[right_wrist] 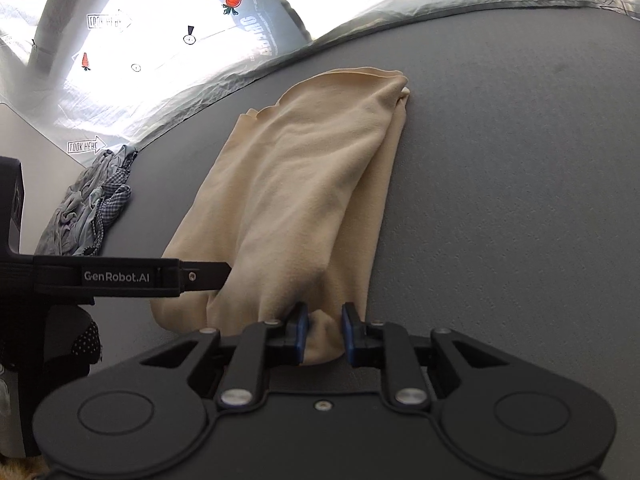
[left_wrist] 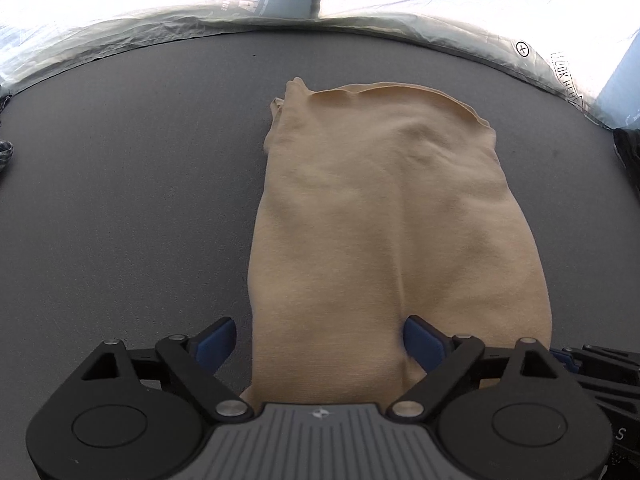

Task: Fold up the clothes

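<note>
A beige garment [left_wrist: 380, 208] lies folded lengthwise on the grey table [left_wrist: 120, 200], its length running away from me. My left gripper [left_wrist: 320, 344] is open at the garment's near end, the left blue pad [left_wrist: 216, 344] beside the cloth's edge and the right pad [left_wrist: 424, 344] resting on the cloth. In the right wrist view the same garment [right_wrist: 296, 184] stretches away, and my right gripper [right_wrist: 325, 334] is shut on a bunched near corner of it. The left gripper's finger [right_wrist: 208, 276] reaches in from the left at the near edge.
A pile of grey and checked clothes [right_wrist: 92, 208] lies at the table's left edge. Crinkled plastic sheeting [left_wrist: 120, 20] with printed marks rises behind the table. A dark item [left_wrist: 628, 152] sits at the right edge. Bare grey table [right_wrist: 500, 160] lies right of the garment.
</note>
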A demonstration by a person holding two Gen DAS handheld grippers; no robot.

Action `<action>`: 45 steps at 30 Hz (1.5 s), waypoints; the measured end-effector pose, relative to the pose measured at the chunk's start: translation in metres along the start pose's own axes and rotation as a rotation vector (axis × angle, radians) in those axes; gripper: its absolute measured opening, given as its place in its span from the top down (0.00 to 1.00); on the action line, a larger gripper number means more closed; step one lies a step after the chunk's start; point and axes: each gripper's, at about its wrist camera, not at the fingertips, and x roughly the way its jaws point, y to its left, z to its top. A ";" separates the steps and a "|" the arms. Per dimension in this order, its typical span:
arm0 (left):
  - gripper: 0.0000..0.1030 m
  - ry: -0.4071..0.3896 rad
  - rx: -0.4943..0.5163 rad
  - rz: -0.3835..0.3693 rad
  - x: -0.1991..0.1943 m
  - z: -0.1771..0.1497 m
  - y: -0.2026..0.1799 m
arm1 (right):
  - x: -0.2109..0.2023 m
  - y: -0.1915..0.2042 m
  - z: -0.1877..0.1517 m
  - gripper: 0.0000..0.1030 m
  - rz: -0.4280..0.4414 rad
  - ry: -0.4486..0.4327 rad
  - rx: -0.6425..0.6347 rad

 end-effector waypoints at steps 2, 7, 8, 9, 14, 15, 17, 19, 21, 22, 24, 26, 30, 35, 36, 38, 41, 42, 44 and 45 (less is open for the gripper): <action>0.06 0.008 -0.021 -0.015 0.002 0.000 0.005 | 0.000 0.000 0.002 0.81 -0.008 0.010 0.011; 0.06 0.016 -0.046 -0.050 -0.003 0.003 0.015 | -0.006 -0.019 0.008 0.72 0.026 0.030 0.203; 0.06 0.018 -0.054 -0.057 -0.003 0.003 0.017 | -0.008 -0.026 0.007 0.72 0.056 0.022 0.259; 0.06 0.020 -0.062 -0.064 -0.003 0.004 0.019 | -0.011 -0.032 0.007 0.72 0.085 0.013 0.310; 0.06 0.036 -0.097 -0.086 -0.001 0.005 0.026 | -0.019 -0.065 -0.004 0.72 0.294 -0.044 0.629; 0.06 0.042 -0.104 -0.089 0.001 0.006 0.026 | -0.018 -0.070 -0.009 0.71 0.337 -0.054 0.700; 0.06 0.051 -0.114 -0.095 0.004 0.006 0.027 | -0.013 -0.080 -0.018 0.68 0.426 -0.074 0.831; 0.06 0.058 -0.118 -0.101 0.006 0.006 0.027 | -0.010 -0.083 -0.024 0.58 0.480 -0.107 0.892; 0.05 0.060 -0.119 -0.102 0.007 0.006 0.027 | -0.010 -0.080 -0.022 0.56 0.476 -0.122 0.871; 0.05 0.059 -0.116 -0.101 0.007 0.005 0.027 | -0.010 -0.077 -0.018 0.55 0.457 -0.119 0.833; 0.04 0.059 -0.111 -0.098 0.008 0.004 0.027 | -0.007 -0.068 -0.007 0.53 0.410 -0.105 0.733; 0.02 0.067 -0.118 -0.098 0.011 0.005 0.028 | -0.001 -0.059 0.002 0.52 0.378 -0.089 0.638; 0.01 0.069 -0.122 -0.095 0.013 0.004 0.028 | 0.015 -0.050 0.004 0.54 0.363 -0.019 0.571; 0.00 0.077 -0.146 -0.110 0.015 -0.001 0.033 | 0.022 -0.049 -0.009 0.69 0.358 0.037 0.596; 0.00 0.076 -0.151 -0.115 0.015 -0.002 0.034 | 0.022 -0.050 -0.011 0.72 0.360 0.041 0.605; 0.00 0.075 -0.143 -0.114 0.014 -0.003 0.034 | 0.018 -0.053 -0.016 0.76 0.360 0.044 0.629; 0.00 0.077 -0.133 -0.117 0.013 -0.005 0.036 | 0.015 -0.056 -0.020 0.80 0.347 0.055 0.666; 0.00 0.079 -0.133 -0.121 0.013 -0.004 0.037 | 0.013 -0.056 -0.019 0.80 0.329 0.059 0.657; 0.00 0.086 -0.134 -0.129 0.012 -0.003 0.040 | 0.008 -0.056 -0.016 0.80 0.291 0.067 0.639; 0.00 0.088 -0.135 -0.131 0.012 -0.003 0.041 | 0.006 -0.056 -0.014 0.80 0.273 0.071 0.630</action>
